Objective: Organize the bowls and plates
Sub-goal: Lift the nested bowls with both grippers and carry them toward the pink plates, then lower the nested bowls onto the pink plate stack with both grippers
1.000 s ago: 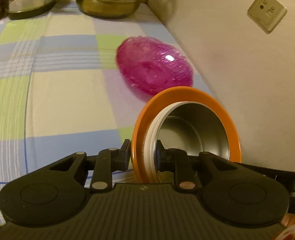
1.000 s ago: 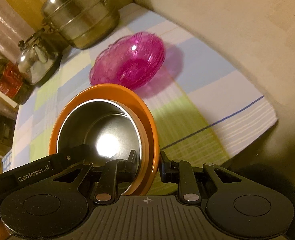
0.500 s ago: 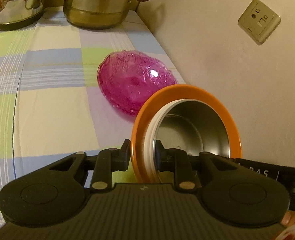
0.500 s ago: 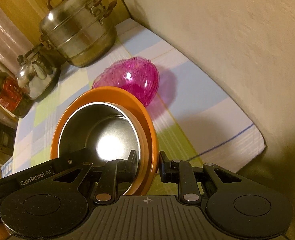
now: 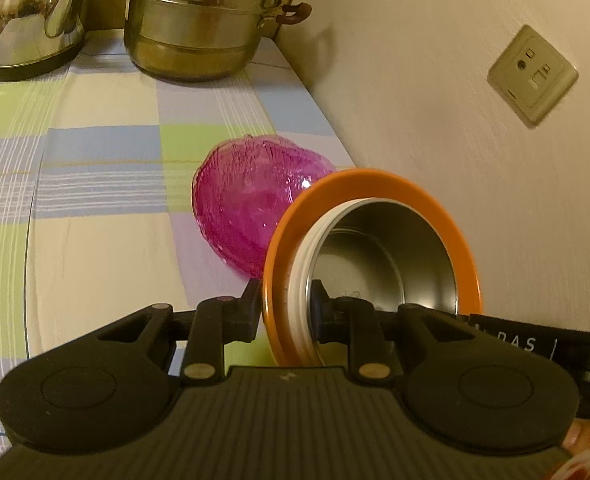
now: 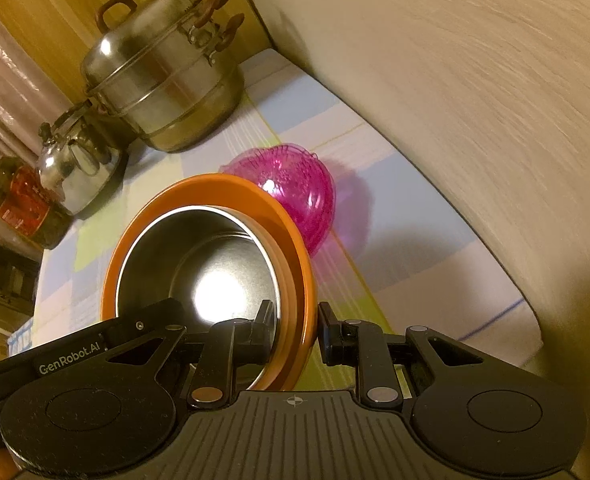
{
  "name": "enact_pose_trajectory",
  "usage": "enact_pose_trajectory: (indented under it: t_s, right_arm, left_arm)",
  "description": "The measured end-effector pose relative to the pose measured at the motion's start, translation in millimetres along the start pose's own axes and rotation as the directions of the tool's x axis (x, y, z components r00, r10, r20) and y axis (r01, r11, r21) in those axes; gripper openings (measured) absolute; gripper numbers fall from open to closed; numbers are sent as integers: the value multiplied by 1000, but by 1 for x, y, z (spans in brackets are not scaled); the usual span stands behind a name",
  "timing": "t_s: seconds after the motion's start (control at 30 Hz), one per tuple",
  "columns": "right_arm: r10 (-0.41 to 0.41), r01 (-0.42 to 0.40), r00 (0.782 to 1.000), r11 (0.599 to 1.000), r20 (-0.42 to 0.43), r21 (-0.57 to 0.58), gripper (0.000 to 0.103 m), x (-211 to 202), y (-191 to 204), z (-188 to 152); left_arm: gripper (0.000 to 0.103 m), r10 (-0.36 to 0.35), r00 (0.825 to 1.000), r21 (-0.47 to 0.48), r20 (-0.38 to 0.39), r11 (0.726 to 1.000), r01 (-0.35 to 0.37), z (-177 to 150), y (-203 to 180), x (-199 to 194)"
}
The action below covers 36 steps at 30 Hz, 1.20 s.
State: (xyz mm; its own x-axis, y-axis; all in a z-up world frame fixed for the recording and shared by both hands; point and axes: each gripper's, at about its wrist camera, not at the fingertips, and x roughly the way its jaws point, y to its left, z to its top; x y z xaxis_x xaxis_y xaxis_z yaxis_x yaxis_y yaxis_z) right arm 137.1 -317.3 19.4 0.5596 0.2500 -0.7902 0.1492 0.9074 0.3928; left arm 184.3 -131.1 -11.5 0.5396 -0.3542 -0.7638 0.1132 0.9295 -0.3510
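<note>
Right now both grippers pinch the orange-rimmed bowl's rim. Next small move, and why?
Probably carry the orange-rimmed steel bowl on toward the pink glass bowl: left gripper and right gripper clamp opposite rim sides, holding it off the tablecloth, pink bowl ahead.

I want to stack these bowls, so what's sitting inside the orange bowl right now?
A steel bowl nests inside the orange bowl, and white rims show between them. The steel bowl looks empty; the orange bowl's floor is covered.
</note>
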Motion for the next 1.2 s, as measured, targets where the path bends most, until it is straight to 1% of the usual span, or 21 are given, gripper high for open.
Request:
enact_pose_trajectory:
  t_s: [0.23, 0.4, 0.73, 0.97, 1.2]
  right_arm:
    - [20, -20, 1000, 1000, -2, 8, 23, 13, -1, 21]
    - [14, -14, 1000, 1000, 3, -7, 23, 24, 3, 40]
    - [9, -9, 1000, 999, -16, -41, 23, 54, 8, 78]
    - [-1, -1, 999, 999, -51, -44, 23, 83, 8, 94]
    - [-11, 6, 996, 999, -87, -51, 23, 108, 8, 102]
  left_arm:
    - [22, 2, 1000, -6, 9, 1000, -1, 19, -1, 11]
    - [22, -2, 1000, -21, 3, 1000, 2, 33, 4, 24]
    - [22, 3, 1000, -43, -9, 999, -3, 64, 16, 51]
    - [22, 11, 999, -80, -41, 997, -15, 73, 29, 76]
    - [22, 22, 997, -95, -71, 995, -28, 73, 40, 96]
